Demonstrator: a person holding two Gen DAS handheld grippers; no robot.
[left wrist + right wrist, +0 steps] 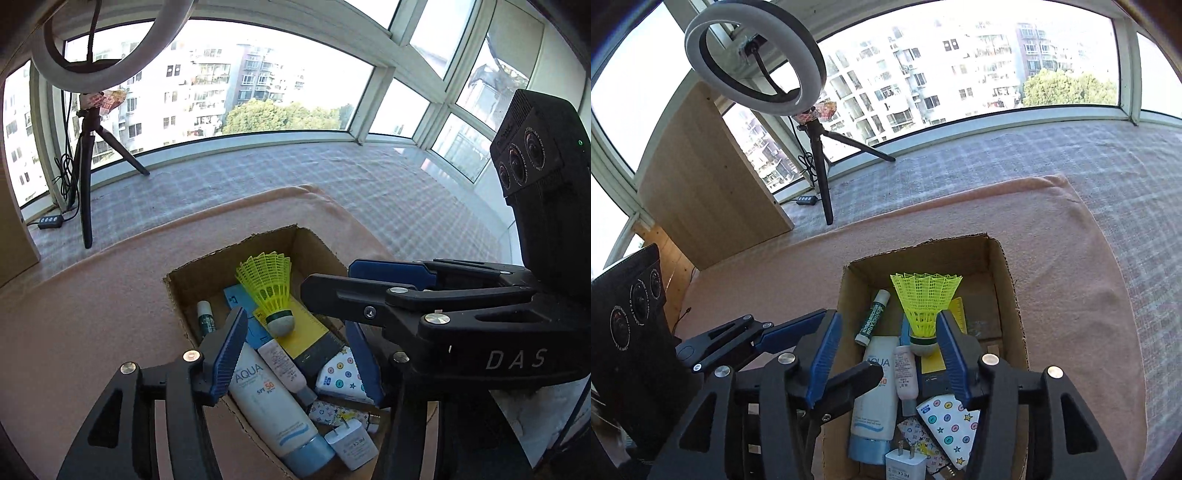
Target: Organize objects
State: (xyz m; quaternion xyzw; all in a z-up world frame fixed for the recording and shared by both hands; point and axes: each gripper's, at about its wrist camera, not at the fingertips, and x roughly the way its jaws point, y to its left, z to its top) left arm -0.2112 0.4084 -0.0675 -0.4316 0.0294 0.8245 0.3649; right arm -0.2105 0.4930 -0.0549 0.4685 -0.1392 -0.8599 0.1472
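Cardboard box [1004, 280] holding "AQUA SPF 50" sunscreen tube [271, 402], yellow shuttlecock [925, 301] at 12 o'clock. Left tongs [295, 354], right tongs [886, 358] half open, empty.

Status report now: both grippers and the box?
Left gripper open, empty. Right gripper open, empty, over box. Shuttlecock on top inside. Nothing in the way.

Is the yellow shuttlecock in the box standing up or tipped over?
Tipped. The yellow shuttlecock leans with its white cork resting low on the yellow ruler, skirt angled up toward the far wall of the cardboard box.
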